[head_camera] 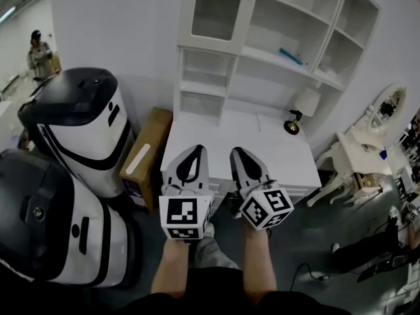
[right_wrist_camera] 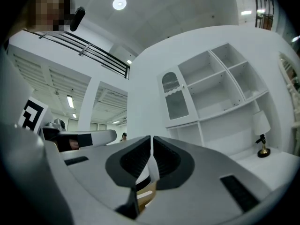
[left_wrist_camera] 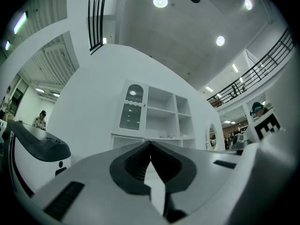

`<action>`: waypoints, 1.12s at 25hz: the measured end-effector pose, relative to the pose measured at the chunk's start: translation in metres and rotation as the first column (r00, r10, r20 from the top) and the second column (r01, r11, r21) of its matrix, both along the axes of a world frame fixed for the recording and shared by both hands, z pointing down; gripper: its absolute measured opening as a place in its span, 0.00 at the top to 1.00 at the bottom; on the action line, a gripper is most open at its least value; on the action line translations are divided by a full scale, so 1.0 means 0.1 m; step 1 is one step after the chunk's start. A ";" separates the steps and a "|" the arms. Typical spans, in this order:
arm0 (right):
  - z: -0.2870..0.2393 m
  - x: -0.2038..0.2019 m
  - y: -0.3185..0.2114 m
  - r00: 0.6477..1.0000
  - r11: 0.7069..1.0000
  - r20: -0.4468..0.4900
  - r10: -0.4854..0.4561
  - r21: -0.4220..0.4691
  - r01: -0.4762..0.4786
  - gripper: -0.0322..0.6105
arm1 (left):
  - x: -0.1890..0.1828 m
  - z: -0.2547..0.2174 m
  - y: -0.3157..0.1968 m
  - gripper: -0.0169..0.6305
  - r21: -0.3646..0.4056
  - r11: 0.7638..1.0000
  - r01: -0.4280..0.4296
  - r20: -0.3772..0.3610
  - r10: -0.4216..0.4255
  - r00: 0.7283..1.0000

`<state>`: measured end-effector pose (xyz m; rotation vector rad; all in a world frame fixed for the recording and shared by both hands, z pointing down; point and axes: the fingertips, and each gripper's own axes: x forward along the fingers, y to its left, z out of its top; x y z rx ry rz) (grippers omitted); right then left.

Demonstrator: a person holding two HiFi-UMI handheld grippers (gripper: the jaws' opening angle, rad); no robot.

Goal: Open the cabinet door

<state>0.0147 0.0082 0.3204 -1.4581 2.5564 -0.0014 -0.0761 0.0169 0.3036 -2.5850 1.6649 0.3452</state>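
A white hutch cabinet stands on a white desk [head_camera: 216, 140] against the wall. Its glass-paned cabinet door [head_camera: 215, 13] at the top left is closed; the same door [left_wrist_camera: 129, 109] shows in the left gripper view and the door [right_wrist_camera: 174, 101] in the right gripper view. My left gripper [head_camera: 198, 149] and right gripper [head_camera: 236, 152] hover side by side over the desk's front edge, well short of the door. Both point at the hutch, jaws shut, nothing between them [left_wrist_camera: 150, 144] [right_wrist_camera: 151, 138].
Open shelves [head_camera: 289, 31] fill the hutch's right side, with a small blue item on one. A little lamp [head_camera: 296, 113] stands on the desk's right end. Two large black-and-white machines [head_camera: 79, 130] and a cardboard box [head_camera: 144, 153] crowd the left. A white chair [head_camera: 357, 156] sits right.
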 end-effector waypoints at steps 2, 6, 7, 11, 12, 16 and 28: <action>0.02 0.01 -0.13 1.000 1.000 0.010 -0.003 -0.003 0.003 0.92 | 0.02 0.00 -0.12 0.95 0.002 1.000 0.004 0.009 -0.004 1.000; -0.02 0.11 -0.43 1.000 1.000 0.015 -0.001 0.006 0.001 0.92 | 0.08 -0.05 -0.42 0.95 0.011 1.000 0.011 0.016 -0.011 1.000; -0.04 0.15 -0.50 1.000 1.000 0.019 0.002 0.012 -0.003 0.92 | 0.10 -0.06 -0.50 0.95 0.012 1.000 0.011 0.018 -0.011 1.000; -0.14 0.40 -0.84 0.999 0.999 0.031 0.019 0.038 -0.020 0.92 | 0.30 -0.12 -0.86 0.95 0.022 1.000 -0.001 0.025 0.000 1.000; -0.18 0.47 -0.93 0.999 0.999 0.035 0.022 0.047 -0.024 0.92 | 0.35 -0.15 -0.95 0.95 0.026 1.000 -0.005 0.024 0.004 1.000; -0.27 0.67 -1.27 0.998 0.997 0.050 0.027 0.068 -0.031 0.92 | 0.51 -0.20 -1.33 0.95 0.036 0.999 -0.008 0.031 0.007 1.000; -0.65 1.13 -2.42 0.999 0.993 0.051 0.019 0.119 -0.025 0.92 | 0.97 -0.52 -2.46 0.95 0.072 0.997 -0.013 0.053 0.009 0.999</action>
